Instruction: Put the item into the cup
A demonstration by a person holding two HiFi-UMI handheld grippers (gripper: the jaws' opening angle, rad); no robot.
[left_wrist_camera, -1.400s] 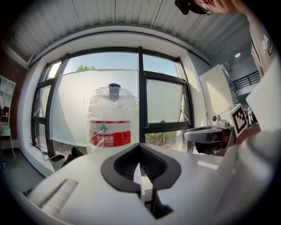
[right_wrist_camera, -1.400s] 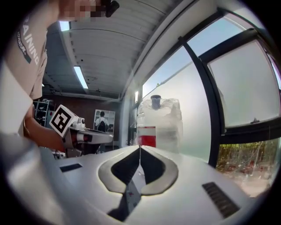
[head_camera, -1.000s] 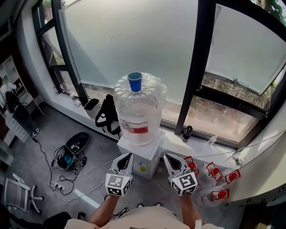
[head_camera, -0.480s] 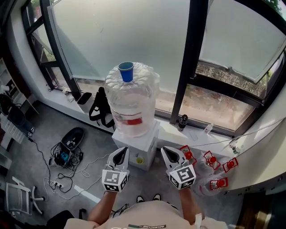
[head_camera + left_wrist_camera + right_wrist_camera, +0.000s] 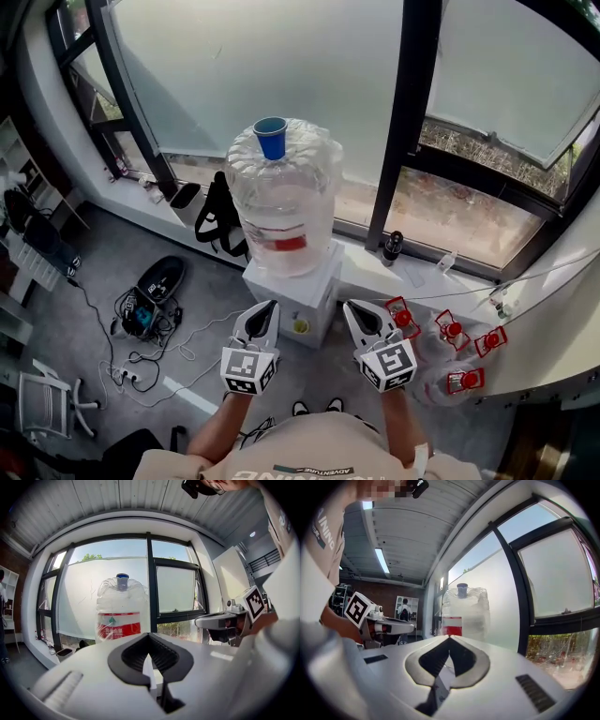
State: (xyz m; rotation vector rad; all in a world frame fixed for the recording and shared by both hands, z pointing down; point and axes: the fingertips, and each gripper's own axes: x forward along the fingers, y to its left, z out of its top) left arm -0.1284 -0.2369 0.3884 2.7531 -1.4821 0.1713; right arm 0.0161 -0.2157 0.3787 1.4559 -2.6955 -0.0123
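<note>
White left gripper (image 5: pixel 269 309) and right gripper (image 5: pixel 352 309), black-and-white marker cubes (image 5: pixel 248 367), beige T-shirt (image 5: pixel 300 457)

I see the cup (image 5: pixel 271 138) on top of the big water jug (image 5: pixel 284 202). The jug stands on a box stand (image 5: pixel 292 295), just before the window (image 5: pixel 281 56). My left gripper (image 5: pixel 267 309) and right gripper (image 5: pixel 354 309) sit side by side near me, before the stand. A bag (image 5: pixel 217 225) leans left of the jug. A small bottle (image 5: pixel 393 248) stands on the sill (image 5: pixel 422 277) to the jug's right. More jugs (image 5: pixel 450 361) sit on the floor at my right. Cables (image 5: pixel 141 323) lie at my left.
</note>
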